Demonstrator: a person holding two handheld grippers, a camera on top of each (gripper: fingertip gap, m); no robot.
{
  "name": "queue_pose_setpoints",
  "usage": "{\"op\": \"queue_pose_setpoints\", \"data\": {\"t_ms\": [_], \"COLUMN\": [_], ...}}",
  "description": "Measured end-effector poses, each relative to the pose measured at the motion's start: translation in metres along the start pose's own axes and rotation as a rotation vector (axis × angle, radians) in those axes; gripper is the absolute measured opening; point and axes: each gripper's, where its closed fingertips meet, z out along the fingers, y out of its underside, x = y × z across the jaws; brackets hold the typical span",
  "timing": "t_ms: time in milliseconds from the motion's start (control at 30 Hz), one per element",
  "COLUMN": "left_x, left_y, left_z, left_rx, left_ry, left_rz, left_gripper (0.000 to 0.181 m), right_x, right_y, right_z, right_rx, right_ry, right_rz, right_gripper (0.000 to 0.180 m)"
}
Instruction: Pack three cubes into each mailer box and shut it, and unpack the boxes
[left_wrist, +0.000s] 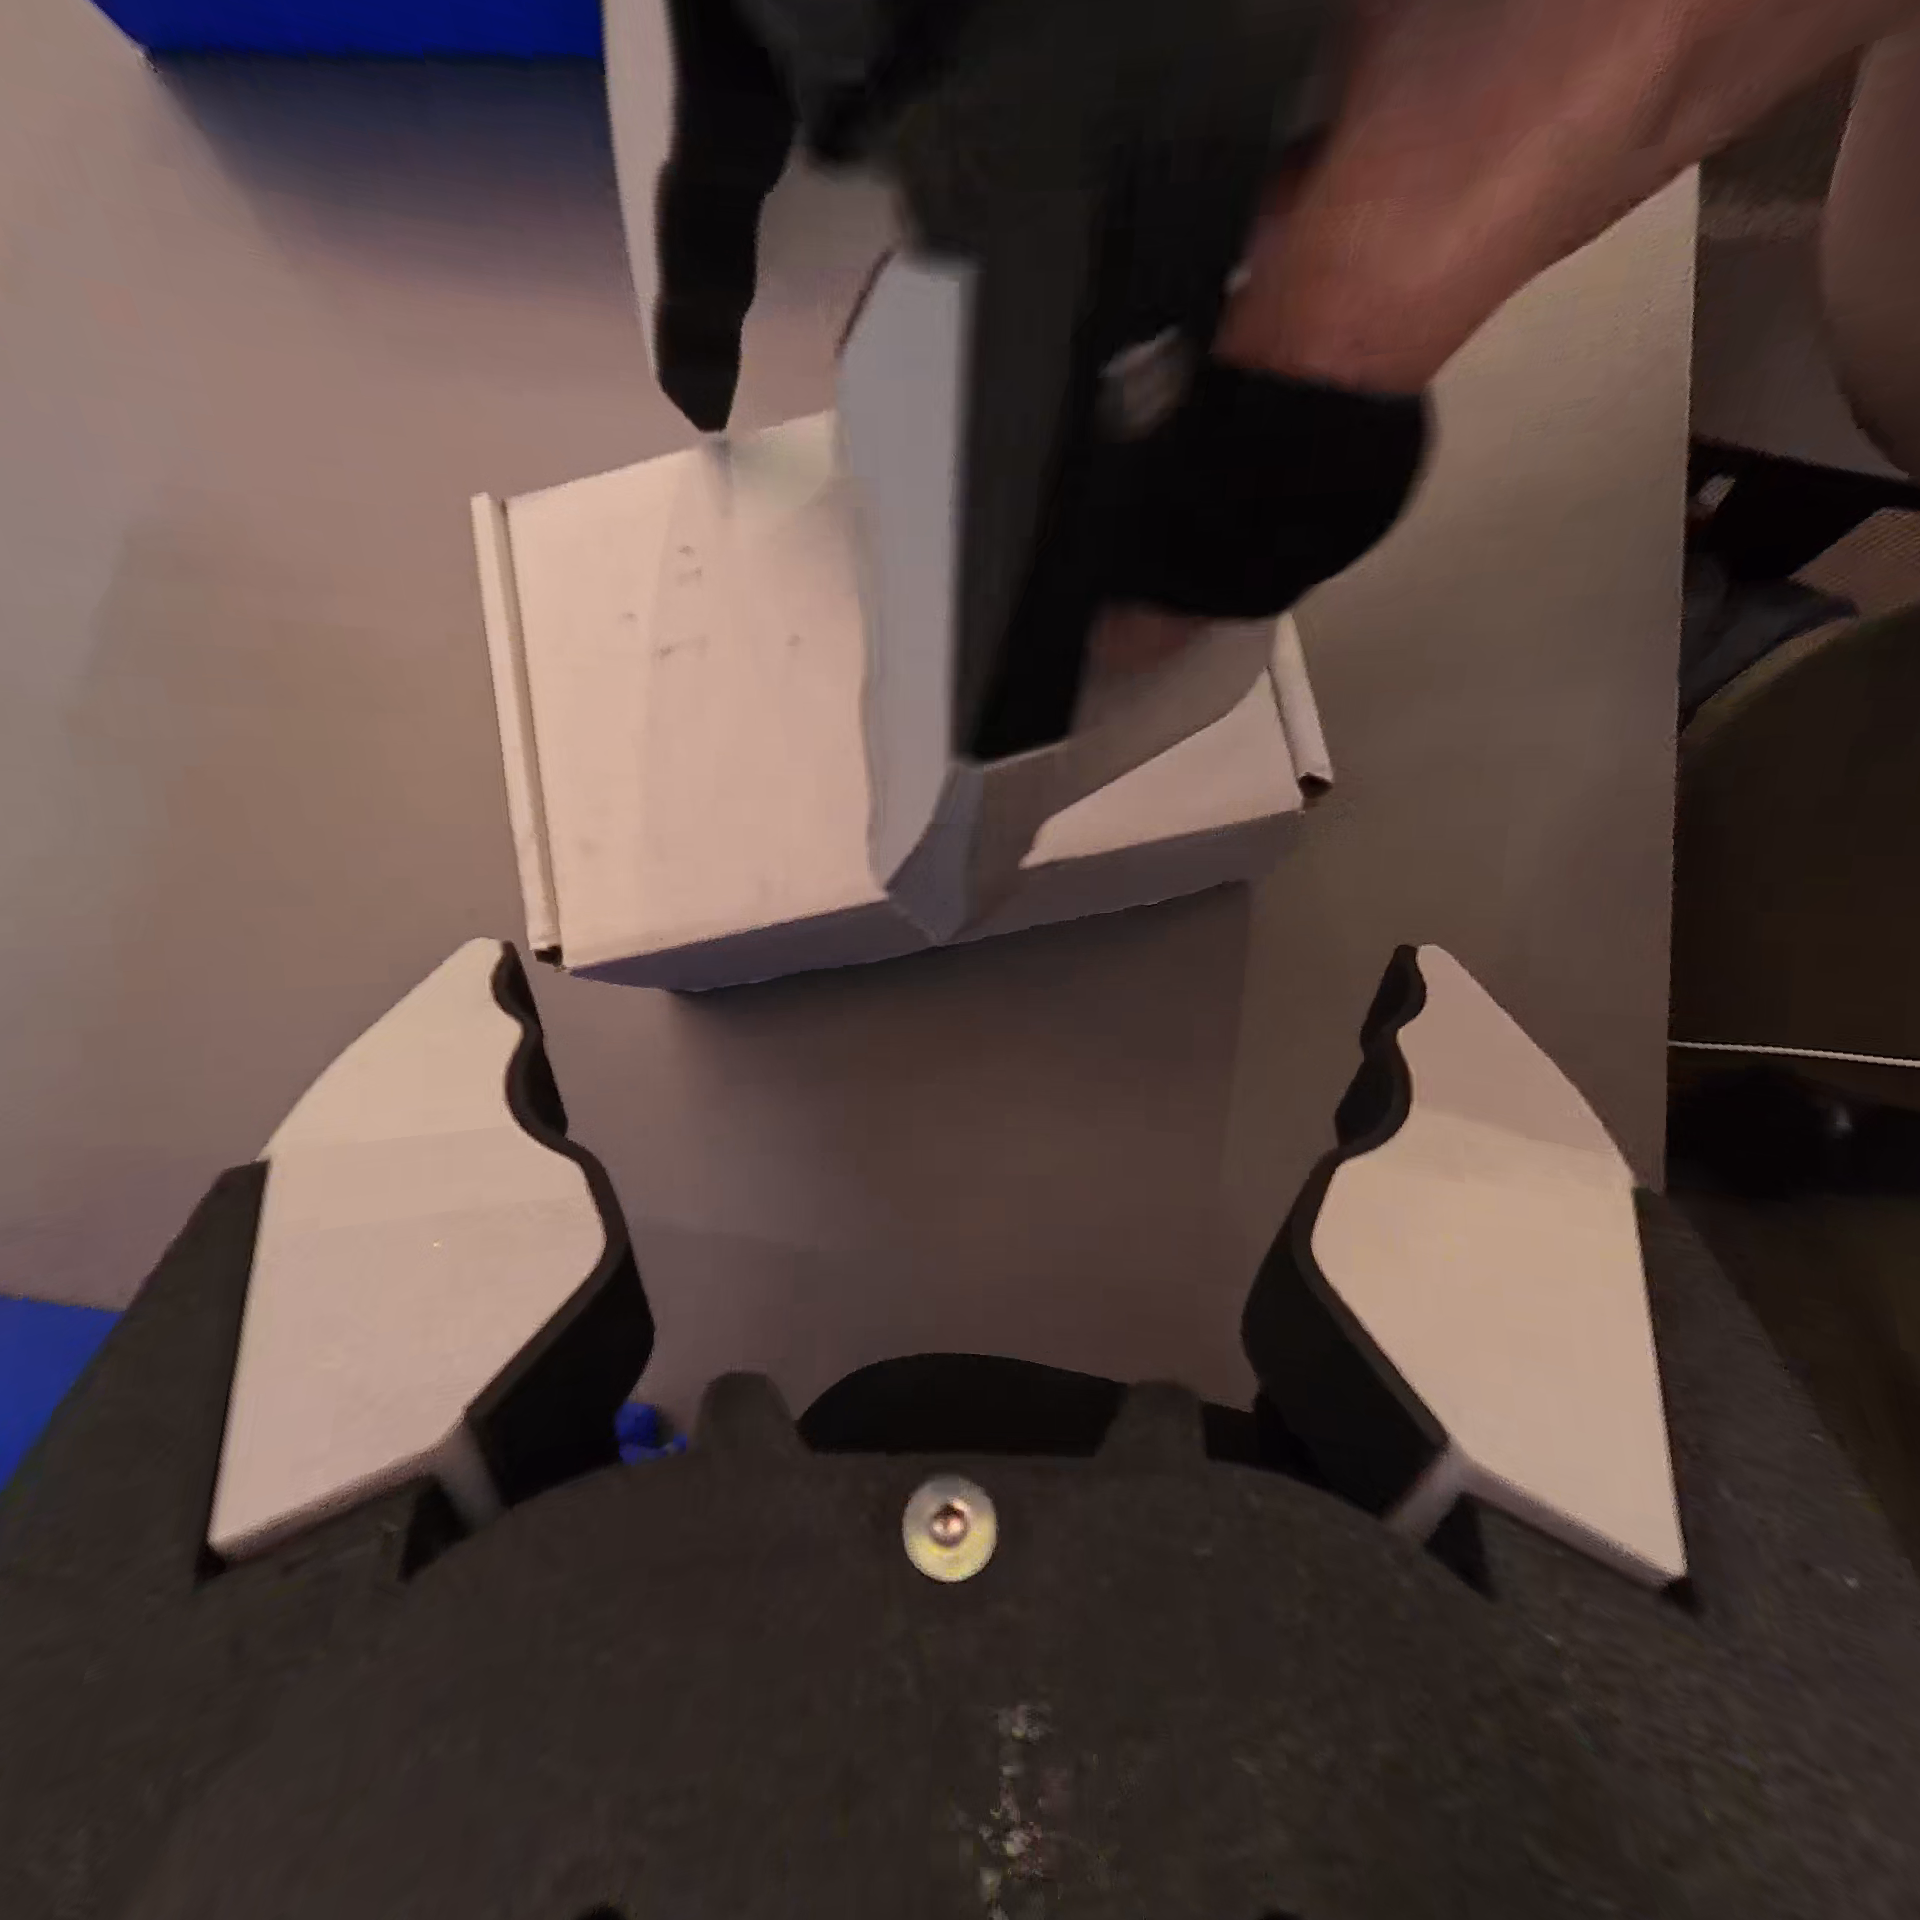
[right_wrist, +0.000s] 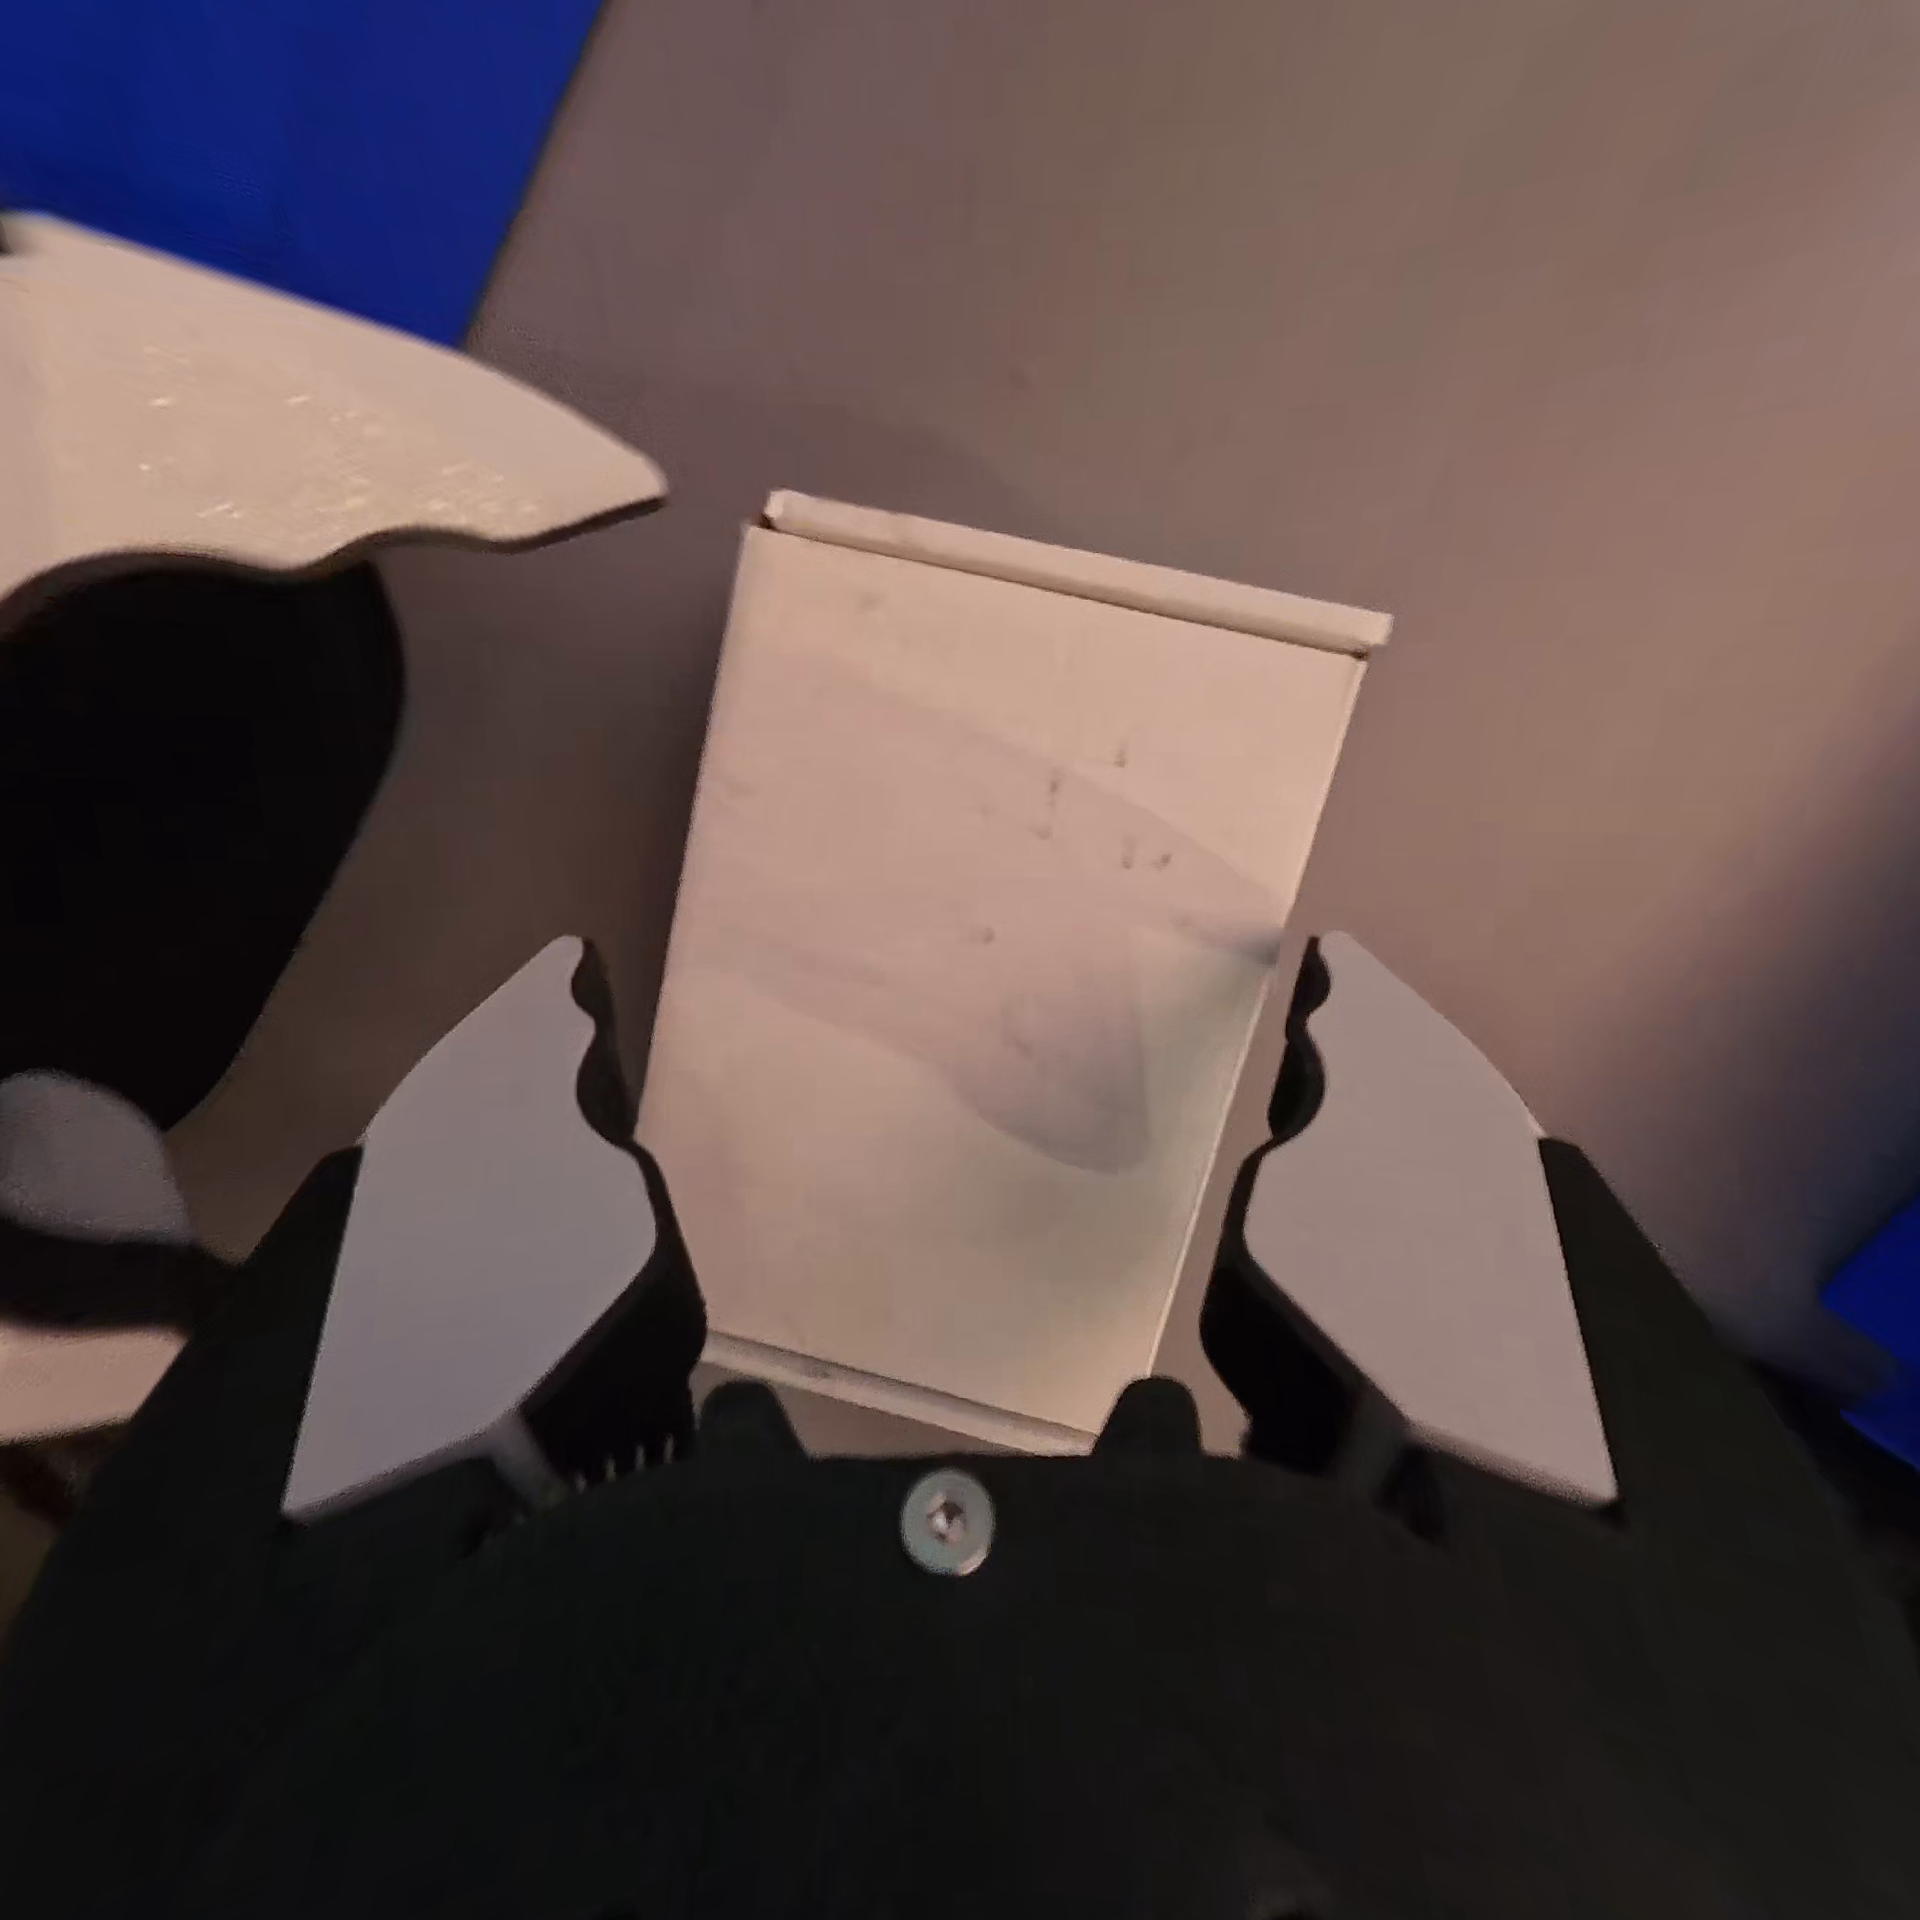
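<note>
A closed white mailer box (left_wrist: 686, 727) lies on the grey table (left_wrist: 260, 623). My left gripper (left_wrist: 956, 966) is open and empty, just short of the box's near edge. My right gripper (left_wrist: 852, 582) comes down from above, held by a hand (left_wrist: 1507, 208), and is blurred by motion. In the right wrist view the right gripper (right_wrist: 951, 956) is open and its fingers (right_wrist: 488, 1195) straddle the box (right_wrist: 987, 831), with narrow gaps on both sides. The left gripper's finger (right_wrist: 260, 447) shows at the left edge there. No cubes are in view.
The table's right edge (left_wrist: 1678, 727) runs close to the box, with dark furniture (left_wrist: 1797, 779) beyond it. Blue surface (right_wrist: 260, 135) borders the table at the far left. A small blue bit (left_wrist: 644, 1439) shows by the left gripper's base.
</note>
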Motion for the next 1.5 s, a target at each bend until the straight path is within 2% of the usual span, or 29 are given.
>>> {"op": "queue_pose_setpoints", "data": {"t_ms": [100, 200, 400, 600, 667, 933, 1300, 1500], "left_x": [0.002, -0.004, -0.009, -0.008, -0.008, -0.008, -0.016, -0.018], "left_y": [-0.007, -0.004, -0.008, -0.004, -0.003, 0.002, 0.003, 0.005], "left_z": [-0.004, -0.009, -0.022, -0.018, -0.016, -0.011, -0.013, -0.011], "left_rx": [0.035, 0.026, 0.075, 0.054, 0.045, 0.021, 0.036, 0.024], "left_ry": [-0.023, -0.051, -0.055, -0.049, -0.045, -0.049, -0.064, -0.066], "left_rz": [0.047, 0.044, 0.027, 0.033, 0.036, 0.042, 0.019, 0.012], "left_gripper": [0.143, 0.142, 0.141, 0.14, 0.14, 0.14, 0.14, 0.14], "right_x": [0.007, 0.004, 0.003, 0.004, 0.005, 0.015, 0.039, 0.057], "right_y": [0.005, 0.01, 0.011, 0.017, 0.021, 0.029, 0.001, -0.023], "right_z": [0.009, 0.017, 0.018, 0.022, 0.025, 0.017, -0.012, -0.037], "right_rx": [-0.079, -0.139, -0.215, -0.292, -0.324, -0.428, -0.381, -0.355], "right_ry": [0.065, 0.06, 0.134, 0.21, 0.203, 0.11, 0.085, 0.143], "right_rz": [0.049, 0.083, 0.065, 0.021, 0.006, -0.101, -0.283, -0.323], "right_gripper": [0.122, 0.123, 0.126, 0.128, 0.133, 0.131, 0.131, 0.131]}}
